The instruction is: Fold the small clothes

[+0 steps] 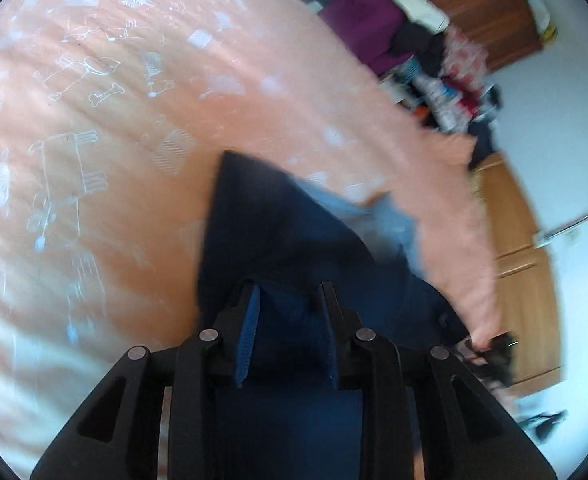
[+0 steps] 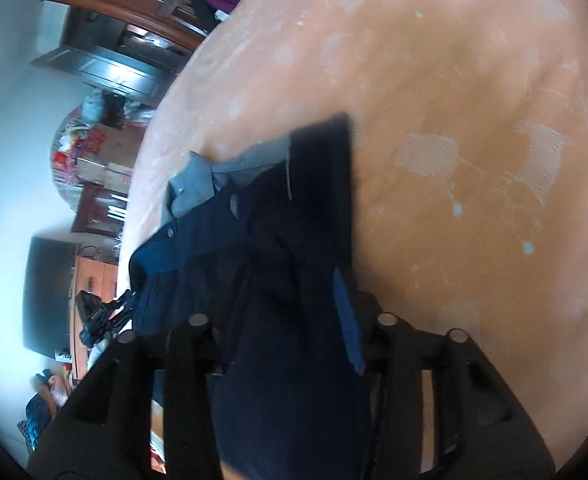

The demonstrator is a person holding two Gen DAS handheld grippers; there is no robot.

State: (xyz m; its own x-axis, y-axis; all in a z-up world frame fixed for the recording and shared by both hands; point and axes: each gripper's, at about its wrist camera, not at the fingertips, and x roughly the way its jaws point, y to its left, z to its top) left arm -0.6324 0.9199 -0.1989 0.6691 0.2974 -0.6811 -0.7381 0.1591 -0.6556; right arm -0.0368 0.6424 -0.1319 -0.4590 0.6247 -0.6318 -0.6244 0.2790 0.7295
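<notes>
My left gripper (image 1: 290, 296) has dark navy cloth between its two fingers, which stand somewhat apart, so I cannot tell if it really pinches; my right gripper (image 2: 294, 292) is covered by the same cloth, and its state I cannot tell either; the navy garment (image 1: 278, 224), with a grey-blue lining part (image 2: 198, 184), hangs from both tools and reaches down on the peach bedsheet (image 1: 134, 120); behind the bed stands a wooden wardrobe (image 1: 482, 8); both views are blurred.

Left gripper (image 1: 290, 292) fingers (image 1: 250, 320) pinch navy garment (image 1: 278, 232) above the peach patterned bedspread (image 1: 114, 120)
</notes>
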